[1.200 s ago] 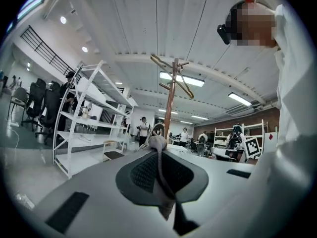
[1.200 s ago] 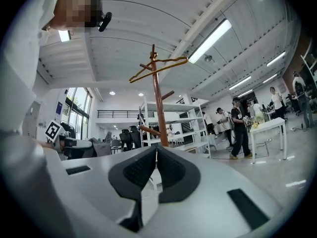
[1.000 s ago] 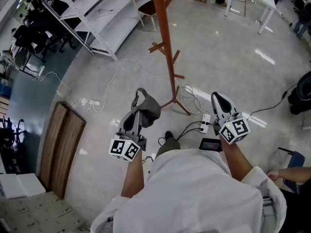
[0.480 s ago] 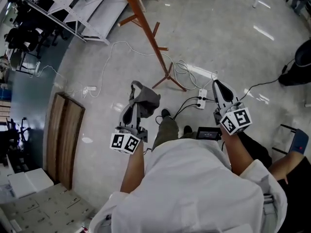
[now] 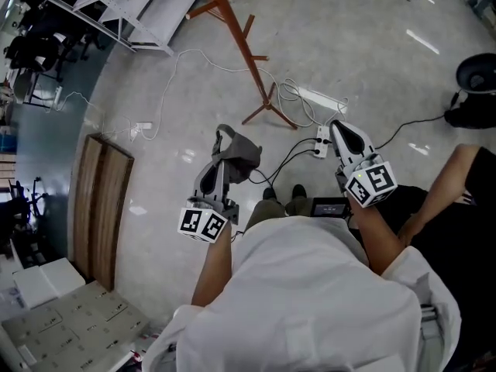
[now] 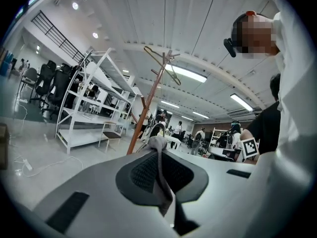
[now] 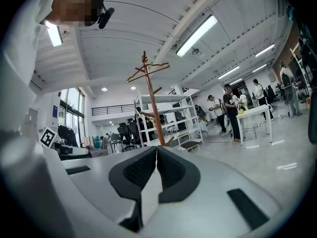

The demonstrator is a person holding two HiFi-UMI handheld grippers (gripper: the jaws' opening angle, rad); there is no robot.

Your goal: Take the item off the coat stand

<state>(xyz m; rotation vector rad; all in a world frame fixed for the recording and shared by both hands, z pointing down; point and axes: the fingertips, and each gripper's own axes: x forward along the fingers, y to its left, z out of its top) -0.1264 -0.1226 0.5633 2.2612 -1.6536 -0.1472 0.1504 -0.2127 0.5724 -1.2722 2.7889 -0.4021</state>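
Off to the left of my left gripper [image 5: 222, 160], a wooden panel [image 5: 99, 211] lies flat on the floor. My left gripper is clenched on the grey fabric item [image 5: 242, 160]. In the left gripper view a strip of its cloth [image 6: 159, 165] runs pinched between the two pads. In the head view the rest of it bunches at the tips and hangs to their right.

The item is off the coat stand [image 5: 246, 45], which stands ahead of both my tools and well apart from them. Its feet rest on the floor ahead of the gap between my grippers. A hanger [image 6: 163, 59] sits at its top.

My right gripper [image 5: 342, 134] is clenched on nothing: in the right gripper view its pads meet edge to edge. A white power strip [image 5: 320, 140] lies on the floor just left of its tip. To its right, another person's bare arm [image 5: 438, 188] reaches in.
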